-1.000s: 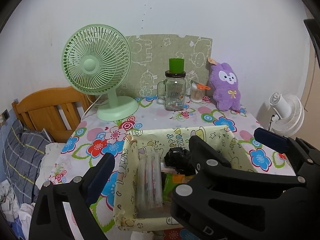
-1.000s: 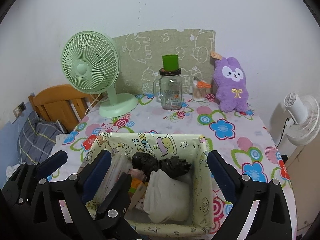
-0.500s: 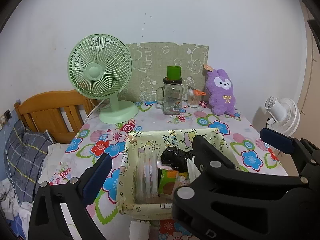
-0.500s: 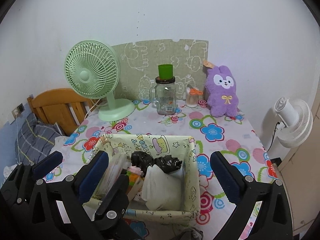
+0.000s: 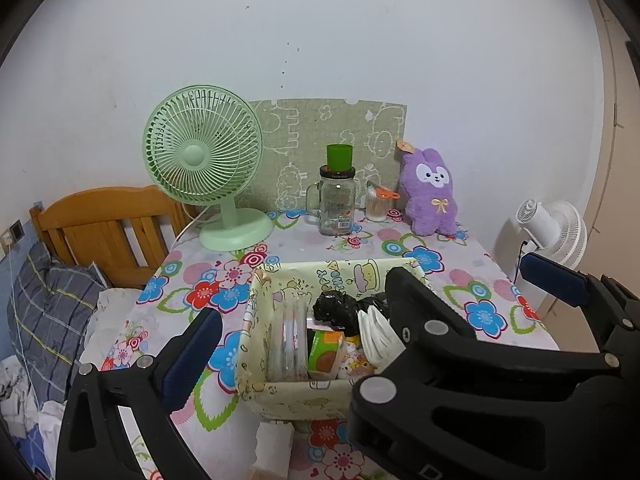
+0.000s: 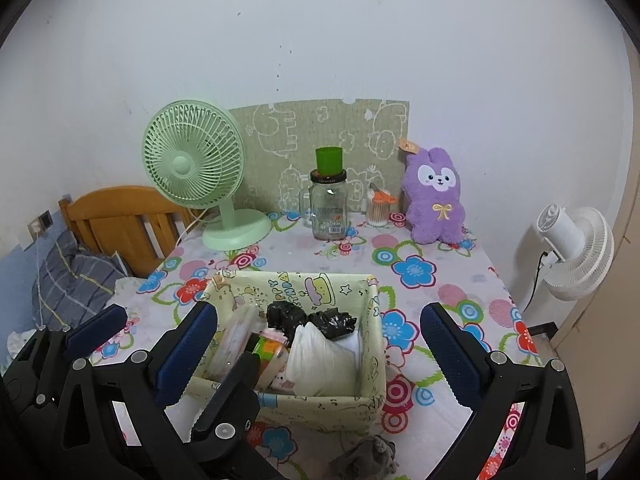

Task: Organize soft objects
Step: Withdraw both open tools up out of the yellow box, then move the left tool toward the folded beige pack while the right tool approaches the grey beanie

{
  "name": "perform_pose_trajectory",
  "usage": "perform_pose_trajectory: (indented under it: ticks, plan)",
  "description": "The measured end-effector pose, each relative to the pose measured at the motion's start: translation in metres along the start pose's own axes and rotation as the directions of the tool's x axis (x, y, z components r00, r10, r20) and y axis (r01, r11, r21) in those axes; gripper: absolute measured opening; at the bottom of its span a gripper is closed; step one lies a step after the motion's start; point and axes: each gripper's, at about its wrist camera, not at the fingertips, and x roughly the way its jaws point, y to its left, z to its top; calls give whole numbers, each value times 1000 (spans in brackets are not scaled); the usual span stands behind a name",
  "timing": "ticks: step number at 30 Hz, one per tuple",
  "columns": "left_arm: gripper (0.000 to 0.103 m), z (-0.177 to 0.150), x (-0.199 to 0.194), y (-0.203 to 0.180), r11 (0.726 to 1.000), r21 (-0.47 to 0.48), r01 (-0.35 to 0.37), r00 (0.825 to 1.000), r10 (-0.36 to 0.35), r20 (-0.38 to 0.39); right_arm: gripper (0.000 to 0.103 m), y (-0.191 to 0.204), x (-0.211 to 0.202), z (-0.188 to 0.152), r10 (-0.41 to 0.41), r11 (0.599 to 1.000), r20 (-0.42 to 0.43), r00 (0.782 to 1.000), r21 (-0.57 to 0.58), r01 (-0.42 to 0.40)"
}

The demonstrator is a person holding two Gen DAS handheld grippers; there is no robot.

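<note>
Starting at the left of the right wrist view, the left gripper (image 6: 160, 336) hangs spread and empty over the table edge. At lower centre sits the fabric basket (image 6: 372, 308), already holding black bags (image 6: 316, 320) and a white folded cloth (image 6: 324, 360). Below it, at the bottom edge, a grey plush (image 6: 368, 460) lies loose: probably light and squashy, best pinched across its bulk. At upper right the purple bunny (image 6: 434, 204) stands against the wall. The right gripper (image 6: 320, 344) is also wide apart, holding nothing.
</note>
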Motion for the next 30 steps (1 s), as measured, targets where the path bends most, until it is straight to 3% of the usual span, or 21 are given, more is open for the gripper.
perform_pose_trajectory:
  ticks: [24, 30]
  plan:
    - [103, -23, -36, -7, 1000, -13, 3, 1000, -3, 31, 103, 1, -41, -21, 2, 1000, 12, 1000, -18, -2]
    - [102, -30, -42, -8, 1000, -9, 7, 999, -7, 34, 103, 4, -47, -28, -29, 999, 13, 1000, -31, 29]
